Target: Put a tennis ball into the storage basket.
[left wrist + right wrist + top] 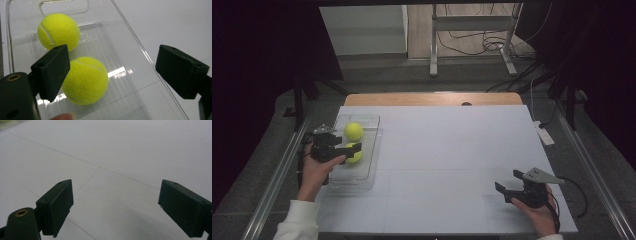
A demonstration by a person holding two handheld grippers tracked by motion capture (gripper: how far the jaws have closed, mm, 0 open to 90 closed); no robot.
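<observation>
Two yellow-green tennis balls lie in a clear plastic tray (373,150) at the table's left side: a far ball (353,131) and a near ball (355,155). My left gripper (344,142) hangs over the tray, open. In the left gripper view the near ball (86,80) sits low in the tray (140,50) just beyond the left jaw, which covers part of it; the right jaw stands far from it over the tray's edge. The far ball (58,31) rests near the tray's handle cut-out. My right gripper (510,181) rests open at the front right, over bare white table (115,157).
The white tabletop (452,150) spreads wide between the two hands, with a wooden strip (432,98) along its far edge. A white power strip (544,135) lies off the right edge. A metal stand (472,40) and cables sit on the floor behind.
</observation>
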